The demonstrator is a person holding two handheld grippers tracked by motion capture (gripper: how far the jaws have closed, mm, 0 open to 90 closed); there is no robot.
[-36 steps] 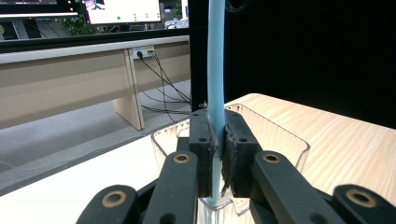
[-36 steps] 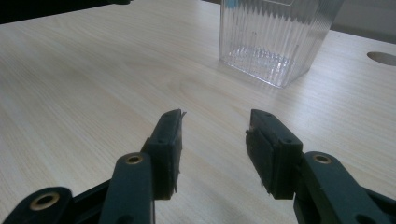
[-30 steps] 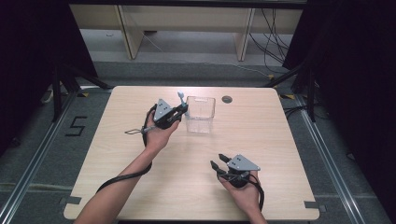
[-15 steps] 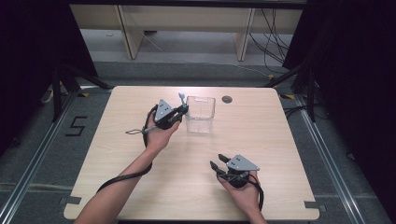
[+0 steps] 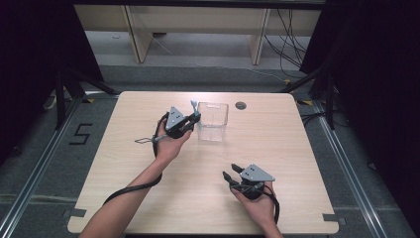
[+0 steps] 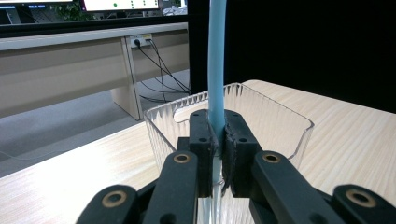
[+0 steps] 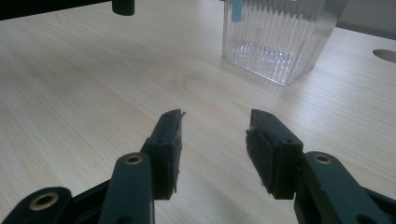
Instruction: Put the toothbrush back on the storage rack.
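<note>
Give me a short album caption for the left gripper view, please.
Left gripper shut on an upright light-blue stick, held beside the near wall of a clear ribbed plastic container on the wooden table.

Light wooden table with clear ribbed container on it.

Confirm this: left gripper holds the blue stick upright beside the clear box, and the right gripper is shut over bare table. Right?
Not quite. The right gripper is open, as the right gripper view shows. The left gripper does hold the blue stick upright beside the clear box.

text: "5" | on: floor, black marking left of table
</note>
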